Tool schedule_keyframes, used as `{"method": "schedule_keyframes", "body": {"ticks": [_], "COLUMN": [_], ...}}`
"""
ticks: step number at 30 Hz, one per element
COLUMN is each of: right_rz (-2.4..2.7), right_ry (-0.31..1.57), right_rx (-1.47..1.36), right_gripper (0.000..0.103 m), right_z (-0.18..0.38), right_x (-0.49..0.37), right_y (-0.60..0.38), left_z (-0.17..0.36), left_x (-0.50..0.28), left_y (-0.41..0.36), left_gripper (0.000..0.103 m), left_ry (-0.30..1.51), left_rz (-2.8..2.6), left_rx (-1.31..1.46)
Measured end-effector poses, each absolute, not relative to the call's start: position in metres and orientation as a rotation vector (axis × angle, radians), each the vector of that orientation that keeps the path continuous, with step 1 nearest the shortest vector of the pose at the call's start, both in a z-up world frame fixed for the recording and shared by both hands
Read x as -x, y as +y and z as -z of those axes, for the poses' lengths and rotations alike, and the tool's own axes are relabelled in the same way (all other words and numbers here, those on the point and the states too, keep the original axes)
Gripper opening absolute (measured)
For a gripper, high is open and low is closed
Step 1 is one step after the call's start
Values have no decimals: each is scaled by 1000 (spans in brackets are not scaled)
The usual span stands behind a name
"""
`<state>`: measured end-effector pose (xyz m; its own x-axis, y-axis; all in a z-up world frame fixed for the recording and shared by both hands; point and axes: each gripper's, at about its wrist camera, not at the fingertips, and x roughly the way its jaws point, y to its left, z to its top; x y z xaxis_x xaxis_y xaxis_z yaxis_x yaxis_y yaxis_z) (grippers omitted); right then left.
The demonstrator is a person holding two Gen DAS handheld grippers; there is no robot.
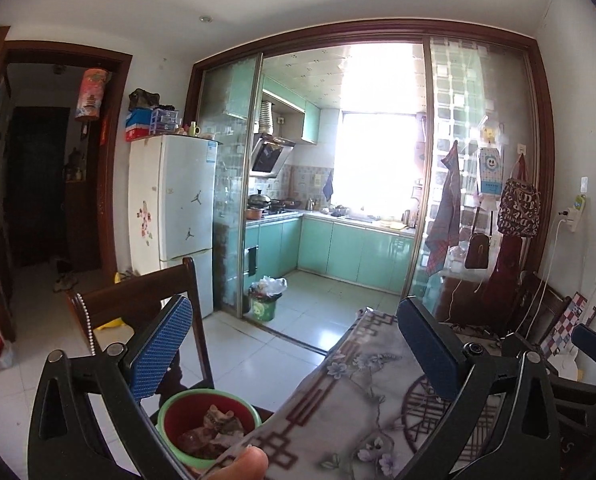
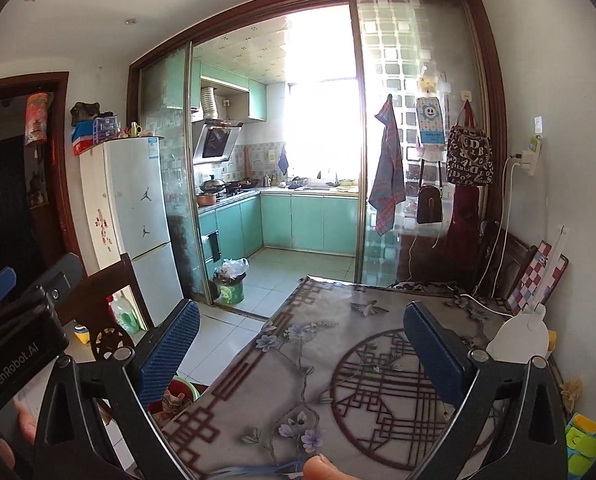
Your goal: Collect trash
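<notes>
A small green-rimmed red trash bin (image 1: 207, 424) holding crumpled wrappers (image 1: 217, 428) sits on the chair seat below the table's left edge; it also shows in the right wrist view (image 2: 179, 394). My left gripper (image 1: 298, 348) is open and empty, raised over the table's left edge above the bin. My right gripper (image 2: 302, 344) is open and empty, raised over the table (image 2: 338, 360), whose patterned floral cloth is bare under it. The left gripper's body (image 2: 17, 340) shows at the left of the right wrist view.
A dark wooden chair (image 1: 137, 300) stands at the table's left. A white fridge (image 1: 177, 208) is beyond it. A green kitchen bin with a bag (image 1: 266, 300) stands at the glass sliding door. A white object (image 2: 518, 336) and a cable lie at the table's right.
</notes>
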<state>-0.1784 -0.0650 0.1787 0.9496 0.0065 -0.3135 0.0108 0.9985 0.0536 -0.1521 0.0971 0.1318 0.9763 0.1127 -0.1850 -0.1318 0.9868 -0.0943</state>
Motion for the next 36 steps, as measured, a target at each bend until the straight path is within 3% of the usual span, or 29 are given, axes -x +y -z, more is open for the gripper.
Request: {"method": "schedule_keyframes", "body": {"ticks": [36], "right_rz": [51], "right_ry": [365], "right_rx": [-38], "right_gripper": [102], "right_z": [-167], "right_x": [167], "right_y": [-70], "left_z": [-111], "left_x": [145], "left_y": [80], "left_gripper": [103], "left_ry": [298], "left_rz": [-154], "left_rx": [37]}}
